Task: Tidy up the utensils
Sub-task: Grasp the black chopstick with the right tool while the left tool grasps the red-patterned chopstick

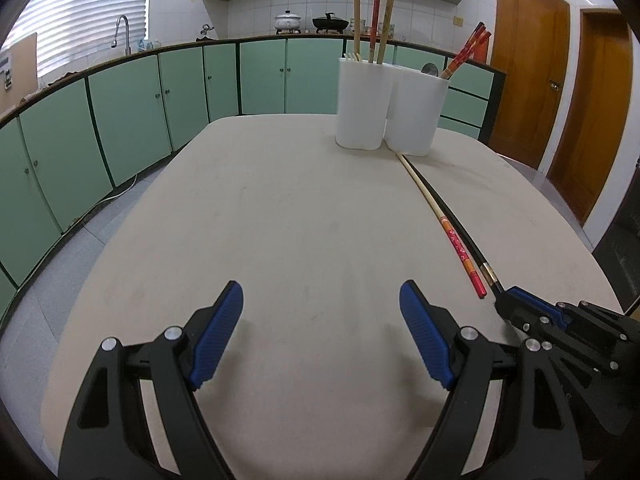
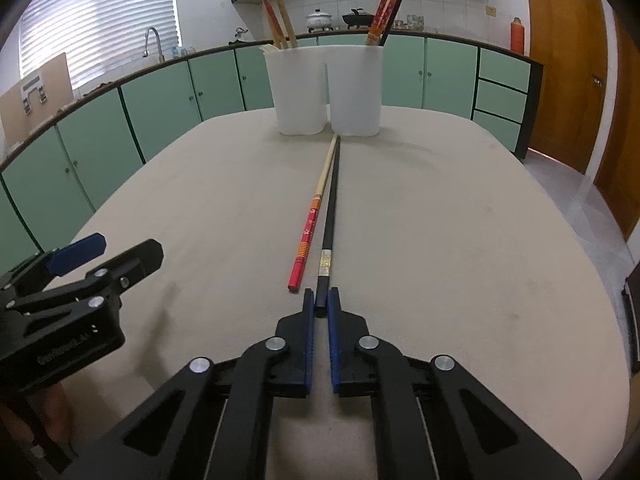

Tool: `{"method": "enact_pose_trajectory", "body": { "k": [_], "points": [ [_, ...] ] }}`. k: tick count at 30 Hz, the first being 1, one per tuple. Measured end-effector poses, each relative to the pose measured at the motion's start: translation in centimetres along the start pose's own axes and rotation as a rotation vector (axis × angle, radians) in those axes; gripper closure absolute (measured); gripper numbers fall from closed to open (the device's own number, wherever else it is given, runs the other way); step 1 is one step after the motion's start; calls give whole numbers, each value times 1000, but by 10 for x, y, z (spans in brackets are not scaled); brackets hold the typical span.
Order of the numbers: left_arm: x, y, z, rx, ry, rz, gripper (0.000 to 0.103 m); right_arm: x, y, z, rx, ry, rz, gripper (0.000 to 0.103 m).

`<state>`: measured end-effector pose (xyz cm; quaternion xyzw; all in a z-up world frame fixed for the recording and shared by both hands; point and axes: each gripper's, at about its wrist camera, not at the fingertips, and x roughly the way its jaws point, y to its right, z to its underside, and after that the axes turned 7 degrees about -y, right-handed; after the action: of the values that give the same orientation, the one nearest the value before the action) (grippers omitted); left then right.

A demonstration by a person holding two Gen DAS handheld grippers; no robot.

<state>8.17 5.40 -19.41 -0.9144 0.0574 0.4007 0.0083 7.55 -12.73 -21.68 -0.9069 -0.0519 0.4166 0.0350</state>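
Note:
A black chopstick (image 2: 332, 208) and a red-ended chopstick (image 2: 310, 228) lie side by side on the beige table (image 2: 440, 220), their tips reaching the white two-compartment holder (image 2: 324, 88). My right gripper (image 2: 320, 300) is shut on the near end of the black chopstick; the red one lies free just to its left. The holder's left compartment holds bamboo and red chopsticks (image 2: 276, 16), its right one red and black chopsticks (image 2: 386, 8). My left gripper (image 1: 320, 312) hovers open over bare table, nothing between its pads. In the left wrist view my right gripper (image 1: 508, 300) grips the black chopstick (image 1: 456, 216) beside the red one (image 1: 452, 236).
The holder (image 1: 392, 104) stands at the table's far side. Green kitchen cabinets (image 1: 140, 112) with a sink tap (image 1: 122, 32) curve behind and to the left. Wooden doors (image 1: 528, 72) are at the right. Pots (image 1: 288, 22) sit on the far counter.

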Motion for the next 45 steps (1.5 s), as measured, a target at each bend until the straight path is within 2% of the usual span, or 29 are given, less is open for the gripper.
{"method": "enact_pose_trajectory", "body": {
  "k": [4, 12, 17, 21, 32, 35, 40, 43, 45],
  "points": [
    [0, 4, -1, 5, -3, 2, 25, -3, 6, 0, 29, 1, -17, 97],
    [5, 37, -7, 6, -14, 63, 25, -18, 47, 2, 123, 37, 27, 97],
    [15, 59, -6, -4, -46, 93, 30, -23, 64, 3, 162, 51, 30, 97],
    [25, 69, -5, -1, -73, 85, 37, -24, 66, 6, 164, 55, 24, 97],
    [26, 80, -5, 11, -83, 83, 38, -26, 62, 5, 141, 60, 37, 97],
    [30, 83, -6, 15, -103, 87, 47, -26, 63, 4, 147, 59, 36, 97],
    [34, 87, -6, 18, -113, 85, 54, -26, 64, 4, 152, 64, 29, 97],
    [34, 88, -6, 22, -114, 85, 65, -26, 63, 4, 151, 64, 25, 97],
    [34, 89, -6, 22, -114, 86, 81, -26, 63, 4, 150, 64, 23, 97]
  ]
}}
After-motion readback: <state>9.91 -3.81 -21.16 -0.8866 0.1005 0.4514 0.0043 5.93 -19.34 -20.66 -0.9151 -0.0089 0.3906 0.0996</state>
